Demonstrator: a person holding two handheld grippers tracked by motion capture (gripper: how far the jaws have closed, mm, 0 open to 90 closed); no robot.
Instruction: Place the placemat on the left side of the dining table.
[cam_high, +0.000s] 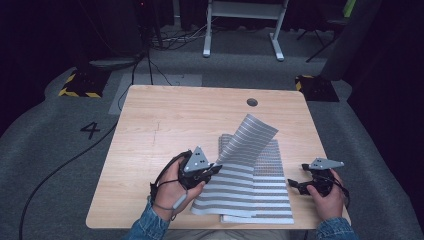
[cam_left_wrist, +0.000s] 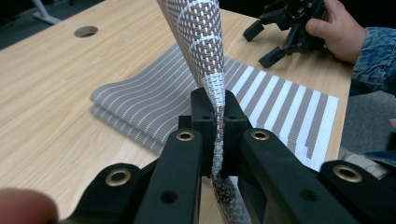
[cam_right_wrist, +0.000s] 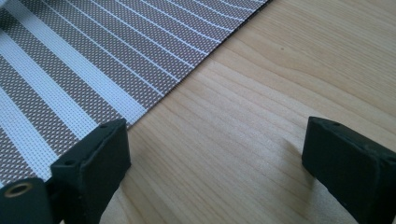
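A grey-and-white striped woven mat (cam_high: 250, 137) is lifted off the table and curls up and away toward the far right. My left gripper (cam_high: 216, 169) is shut on its near-left edge; in the left gripper view the fabric (cam_left_wrist: 201, 37) rises from between the closed jaws of that gripper (cam_left_wrist: 218, 109). More striped mats (cam_high: 267, 192) lie flat beneath it, and their layered edges (cam_left_wrist: 140, 102) show at one side. My right gripper (cam_high: 295, 184) is open just right of the mats, low over the wood. In its own view the right gripper (cam_right_wrist: 217, 144) has bare table between its fingers, with a mat edge (cam_right_wrist: 70, 60) beside one of them.
The wooden table (cam_high: 165, 125) has a round cable hole (cam_high: 252, 102) near its far edge. Beyond it on the grey floor are cables, a white desk frame (cam_high: 245, 25) and yellow-black blocks (cam_high: 80, 85). A "4" (cam_high: 90, 130) is marked on the floor at the left.
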